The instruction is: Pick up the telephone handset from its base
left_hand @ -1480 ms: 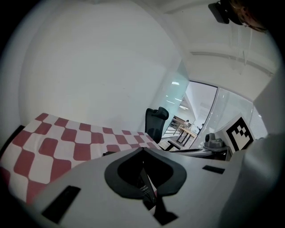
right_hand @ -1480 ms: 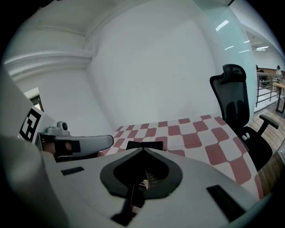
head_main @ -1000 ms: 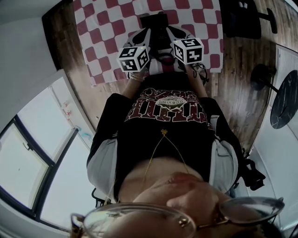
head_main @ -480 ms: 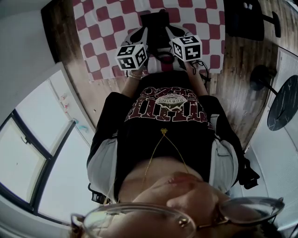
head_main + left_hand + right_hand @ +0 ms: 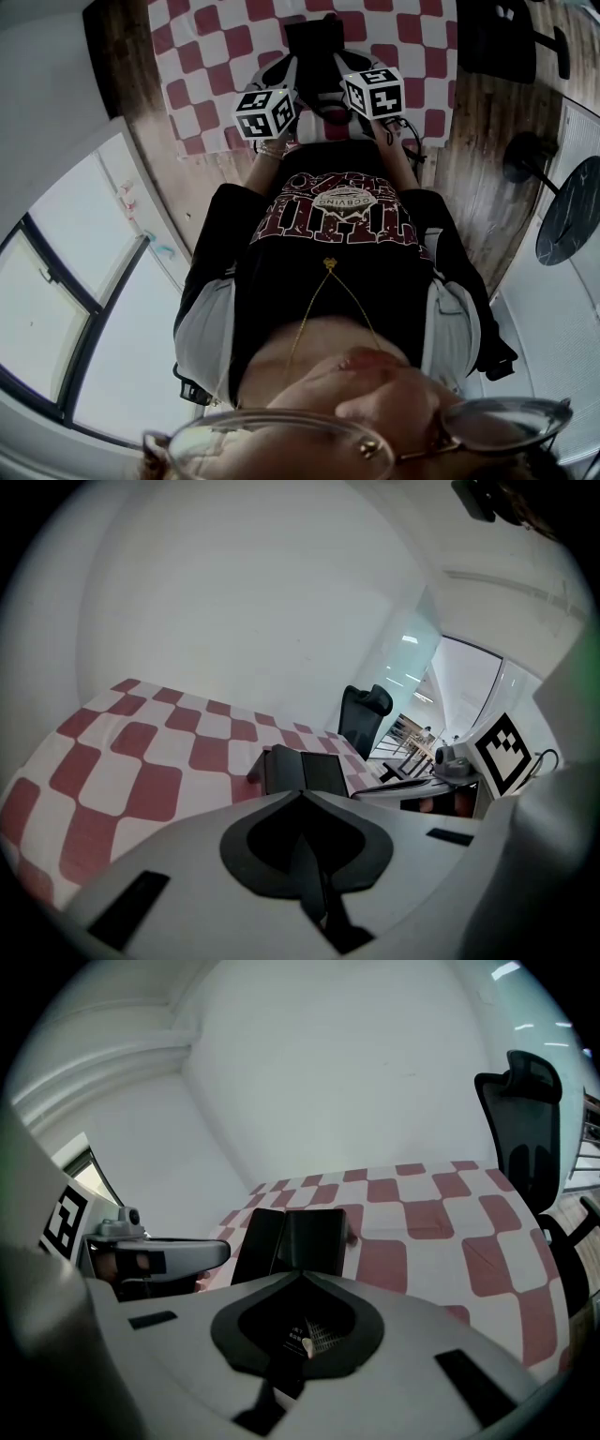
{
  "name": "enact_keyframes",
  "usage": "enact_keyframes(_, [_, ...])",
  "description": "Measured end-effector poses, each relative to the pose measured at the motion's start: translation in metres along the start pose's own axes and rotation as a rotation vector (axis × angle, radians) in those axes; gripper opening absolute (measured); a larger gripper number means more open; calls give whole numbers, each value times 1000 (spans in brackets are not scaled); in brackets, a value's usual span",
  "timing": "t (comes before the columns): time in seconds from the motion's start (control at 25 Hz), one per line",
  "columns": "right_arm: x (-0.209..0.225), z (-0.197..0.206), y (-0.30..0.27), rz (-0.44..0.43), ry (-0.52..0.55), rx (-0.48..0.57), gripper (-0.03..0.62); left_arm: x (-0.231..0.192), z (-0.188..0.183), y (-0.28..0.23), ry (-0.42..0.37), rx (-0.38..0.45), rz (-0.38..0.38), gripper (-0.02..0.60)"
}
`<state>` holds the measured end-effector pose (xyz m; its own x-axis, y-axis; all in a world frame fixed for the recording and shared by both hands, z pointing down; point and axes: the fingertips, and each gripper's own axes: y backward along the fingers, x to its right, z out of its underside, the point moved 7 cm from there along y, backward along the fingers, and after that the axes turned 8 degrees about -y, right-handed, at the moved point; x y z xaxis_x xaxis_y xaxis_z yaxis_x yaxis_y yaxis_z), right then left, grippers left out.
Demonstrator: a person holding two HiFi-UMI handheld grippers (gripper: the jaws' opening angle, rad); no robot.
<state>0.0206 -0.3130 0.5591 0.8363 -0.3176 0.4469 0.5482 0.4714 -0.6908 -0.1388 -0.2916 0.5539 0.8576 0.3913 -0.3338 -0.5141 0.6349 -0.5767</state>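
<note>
Head view: left gripper (image 5: 300, 794) and right gripper (image 5: 300, 1274), jaws pressed together on nothing, have been brought down nearer the telephone (image 5: 314, 37), set just beyond them on the checkered cloth (image 5: 216, 56), handset not yet grasped.

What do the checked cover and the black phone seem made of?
Cover: probably cloth or thin vinyl; matt red-and-white checks, lying flat. Phone: likely hard plastic; black, smooth flat panels with a faint sheen.
</note>
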Motion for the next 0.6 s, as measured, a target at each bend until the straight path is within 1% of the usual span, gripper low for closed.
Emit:
enact_keyframes(0.36, [3,3,-5,-6,4,-27,17,-5,9,0,6,-22,-16,11])
enact_keyframes(0.6, [2,4,-9,-10,9,-41,17,-10,17,-3,15,-44,10,11])
